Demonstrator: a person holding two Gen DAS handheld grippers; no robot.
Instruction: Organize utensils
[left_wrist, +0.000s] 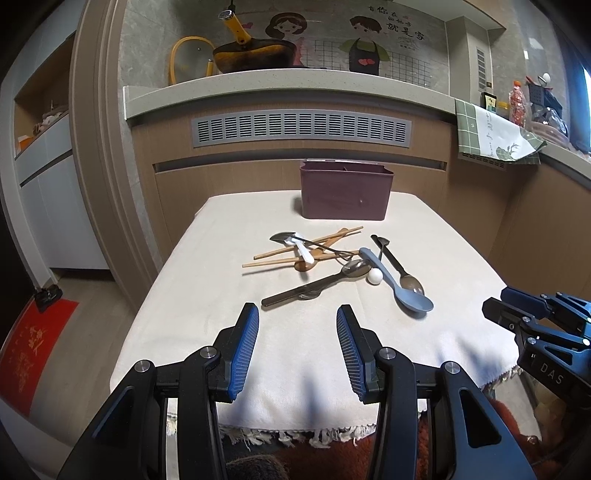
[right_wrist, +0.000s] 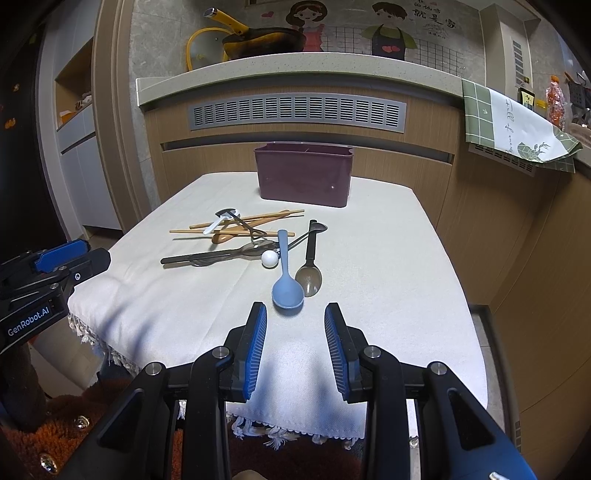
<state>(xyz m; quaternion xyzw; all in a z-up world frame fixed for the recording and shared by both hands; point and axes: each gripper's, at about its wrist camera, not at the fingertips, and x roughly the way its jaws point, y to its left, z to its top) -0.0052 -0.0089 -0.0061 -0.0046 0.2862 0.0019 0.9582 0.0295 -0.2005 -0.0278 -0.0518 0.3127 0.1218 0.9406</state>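
With both my left gripper (left_wrist: 297, 321) and right gripper (right_wrist: 295, 319) open and empty, I should pinch the blue spoon (right_wrist: 286, 280) at its handle for the maroon holder (right_wrist: 303, 175).

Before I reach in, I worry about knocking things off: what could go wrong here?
The white ball lies loose against the blue spoon; lifting that spoon could send it rolling. The chopsticks and spoons are crossed in a pile, so pulling one may drag others.
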